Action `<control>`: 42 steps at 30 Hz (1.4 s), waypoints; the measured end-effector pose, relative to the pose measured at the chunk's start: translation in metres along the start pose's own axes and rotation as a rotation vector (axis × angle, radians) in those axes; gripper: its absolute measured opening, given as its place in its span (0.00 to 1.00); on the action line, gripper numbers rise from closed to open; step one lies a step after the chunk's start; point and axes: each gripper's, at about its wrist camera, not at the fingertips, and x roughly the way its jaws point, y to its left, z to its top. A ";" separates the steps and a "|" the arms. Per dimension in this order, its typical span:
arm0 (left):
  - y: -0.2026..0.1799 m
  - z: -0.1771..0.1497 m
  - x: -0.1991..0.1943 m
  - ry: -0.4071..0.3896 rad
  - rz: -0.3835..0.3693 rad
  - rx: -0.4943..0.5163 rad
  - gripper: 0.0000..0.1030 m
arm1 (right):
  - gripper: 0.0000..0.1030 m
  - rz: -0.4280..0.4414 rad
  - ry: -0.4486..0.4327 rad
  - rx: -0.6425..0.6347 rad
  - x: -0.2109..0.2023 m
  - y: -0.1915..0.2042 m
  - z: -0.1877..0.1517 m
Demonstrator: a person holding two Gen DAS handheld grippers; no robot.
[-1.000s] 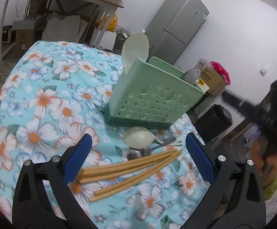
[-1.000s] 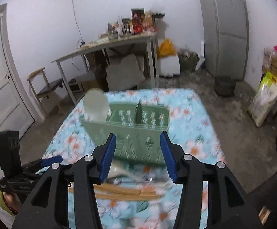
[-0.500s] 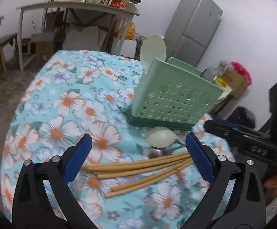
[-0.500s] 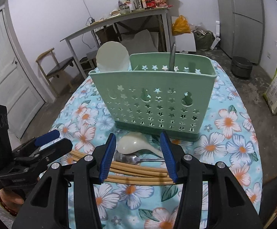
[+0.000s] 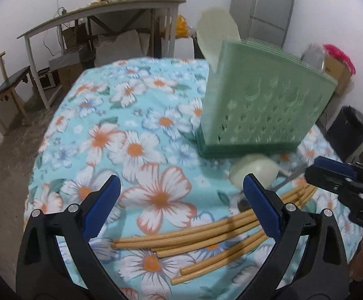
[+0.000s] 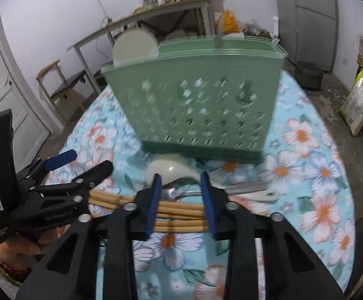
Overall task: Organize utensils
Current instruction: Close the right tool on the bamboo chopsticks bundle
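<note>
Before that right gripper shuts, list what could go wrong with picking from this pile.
1. The right gripper, jaws closing but not yet pressing, straddles several chopsticks and a metal spoon; it may take a mixed bundle.
2. The white spoon lies against that pile and could get dragged.
3. The left gripper, open, hangs over the chopsticks' other end; the tools might collide.

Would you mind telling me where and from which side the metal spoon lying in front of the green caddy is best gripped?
Grip the metal spoon by its flat handle, coming from above with one pad on each long edge. It lies flat on the tablecloth, wedged between the white ladle and the chopsticks, so a side approach looks blocked. The right gripper, jaws closing, already straddles it near the bowl.
</note>
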 end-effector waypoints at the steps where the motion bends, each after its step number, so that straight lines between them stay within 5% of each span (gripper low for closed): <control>1: -0.001 -0.004 0.003 0.013 -0.008 0.009 0.92 | 0.22 0.006 0.014 -0.001 0.006 0.002 -0.002; 8: -0.006 -0.024 0.014 0.061 -0.019 0.073 0.92 | 0.17 -0.016 0.092 0.007 0.044 0.010 -0.020; 22: -0.006 -0.044 0.007 0.092 -0.089 0.127 0.92 | 0.21 -0.060 0.074 0.014 0.021 0.018 -0.048; 33: 0.006 -0.027 -0.028 -0.041 -0.168 0.066 0.92 | 0.30 -0.021 0.004 0.063 -0.008 0.002 -0.042; 37: 0.004 -0.015 -0.035 -0.066 -0.255 0.020 0.91 | 0.31 -0.012 -0.027 0.097 -0.016 -0.011 -0.034; 42: 0.002 -0.007 -0.022 -0.012 -0.380 -0.075 0.71 | 0.31 0.019 -0.035 0.147 -0.017 -0.032 -0.028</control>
